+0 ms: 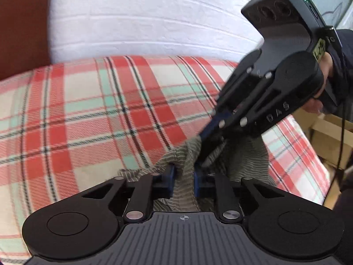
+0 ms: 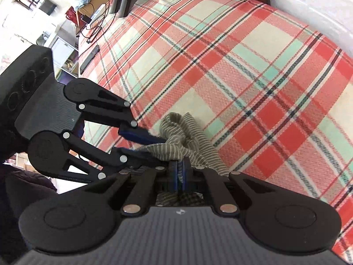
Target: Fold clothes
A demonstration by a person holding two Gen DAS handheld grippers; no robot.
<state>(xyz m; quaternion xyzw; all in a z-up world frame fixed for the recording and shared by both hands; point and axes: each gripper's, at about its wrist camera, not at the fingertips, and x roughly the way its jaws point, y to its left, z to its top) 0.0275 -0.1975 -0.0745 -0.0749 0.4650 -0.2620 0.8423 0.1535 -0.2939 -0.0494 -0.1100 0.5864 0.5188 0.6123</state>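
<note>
A small olive garment with thin pale stripes (image 2: 187,137) is bunched up just above the red, cream and mint plaid bed sheet (image 2: 242,70). My right gripper (image 2: 179,170) is shut tight on one fold of it, blue pads pressed together. My left gripper (image 1: 184,177) holds another bunch of the same cloth (image 1: 184,154) between its blue pads, which stand a little apart around the thick fabric. In the left wrist view the right gripper (image 1: 205,154) comes down from the upper right, tips right beside the left one's. In the right wrist view the left gripper (image 2: 162,149) enters from the left.
A white brick wall (image 1: 143,17) and a brown wooden headboard (image 1: 22,26) border the bed. Black devices and cables (image 2: 121,0) lie at the bed's far end. Cardboard boxes (image 1: 331,137) stand beside the bed. A hand (image 1: 317,106) in a dark sleeve grips the right gripper's handle.
</note>
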